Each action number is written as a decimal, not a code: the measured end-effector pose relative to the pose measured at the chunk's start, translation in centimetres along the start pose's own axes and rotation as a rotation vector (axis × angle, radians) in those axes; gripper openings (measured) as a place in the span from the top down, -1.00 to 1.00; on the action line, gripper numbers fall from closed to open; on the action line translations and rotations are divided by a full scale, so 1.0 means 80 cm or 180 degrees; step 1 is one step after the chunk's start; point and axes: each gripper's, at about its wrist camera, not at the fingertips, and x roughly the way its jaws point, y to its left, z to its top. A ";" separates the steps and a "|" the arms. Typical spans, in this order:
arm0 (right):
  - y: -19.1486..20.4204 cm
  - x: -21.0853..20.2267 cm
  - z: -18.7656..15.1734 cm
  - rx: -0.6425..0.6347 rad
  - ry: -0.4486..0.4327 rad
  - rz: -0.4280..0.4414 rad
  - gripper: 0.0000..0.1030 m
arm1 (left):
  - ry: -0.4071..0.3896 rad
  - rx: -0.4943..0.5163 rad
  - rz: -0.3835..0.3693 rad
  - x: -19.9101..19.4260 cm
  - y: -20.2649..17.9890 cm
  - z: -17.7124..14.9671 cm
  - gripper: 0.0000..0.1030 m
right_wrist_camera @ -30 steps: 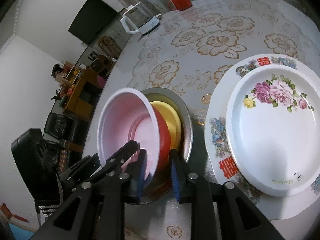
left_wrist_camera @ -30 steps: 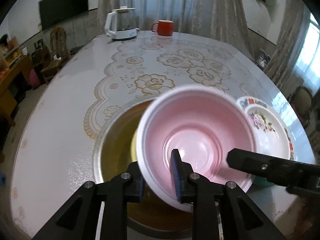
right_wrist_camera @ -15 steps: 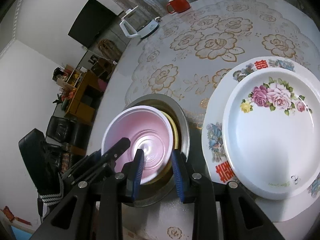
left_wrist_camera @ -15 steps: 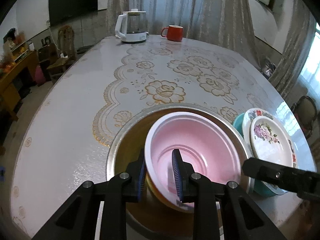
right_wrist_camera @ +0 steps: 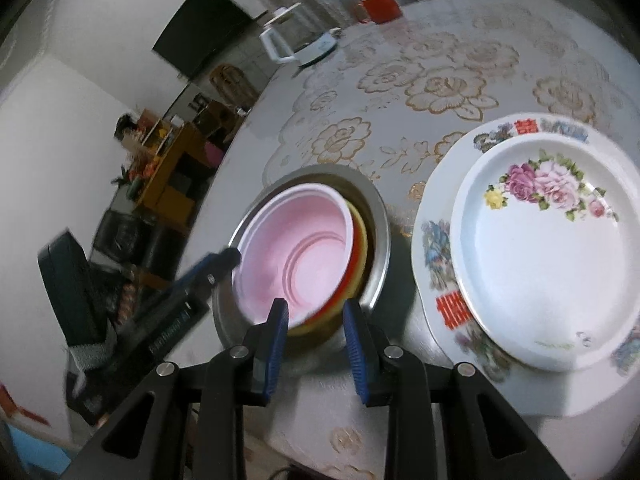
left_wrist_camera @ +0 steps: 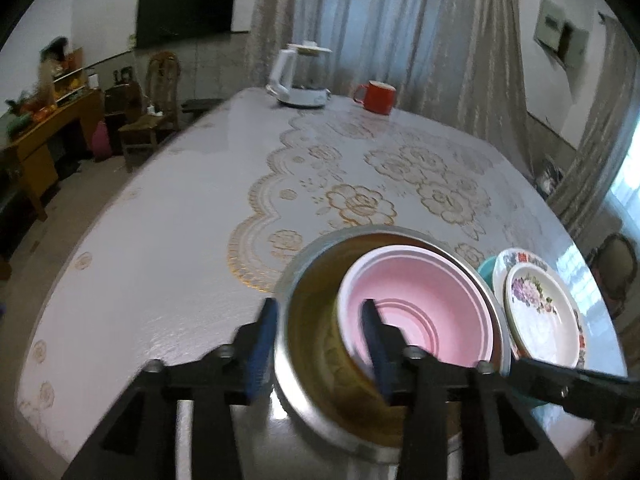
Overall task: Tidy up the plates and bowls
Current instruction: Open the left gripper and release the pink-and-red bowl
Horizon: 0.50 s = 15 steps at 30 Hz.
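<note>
Kettle [left_wrist_camera: 300,80] and red mug [left_wrist_camera: 376,97] stand far across table [left_wrist_camera: 160,240].

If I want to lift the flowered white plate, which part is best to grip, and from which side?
Probably the near rim of the flowered plate, approached low from the table edge. It lies flat on a larger plate, so only its raised lip offers the right gripper a pinch; the metal basin crowds one side.
</note>
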 end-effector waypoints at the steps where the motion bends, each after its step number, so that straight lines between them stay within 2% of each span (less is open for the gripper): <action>1: 0.001 -0.003 -0.005 -0.0060 -0.0005 -0.0033 0.45 | -0.0029 -0.0046 0.0032 -0.003 0.005 -0.002 -0.13; 3: 0.001 -0.006 -0.015 -0.0124 0.0005 -0.0125 0.45 | -0.0068 -0.0165 0.0080 -0.008 0.018 -0.007 -0.21; 8: -0.017 0.001 -0.029 -0.0010 0.0041 -0.0171 0.45 | -0.0013 -0.0416 0.0085 -0.006 0.042 -0.017 -0.21; 12: -0.016 0.003 -0.024 -0.0056 -0.0079 -0.0141 0.47 | 0.0055 -0.0373 0.0047 -0.001 0.040 -0.024 -0.21; 15: -0.013 0.009 -0.021 -0.0051 -0.0057 -0.0064 0.52 | 0.0090 -0.0258 0.0018 0.003 0.031 -0.028 -0.17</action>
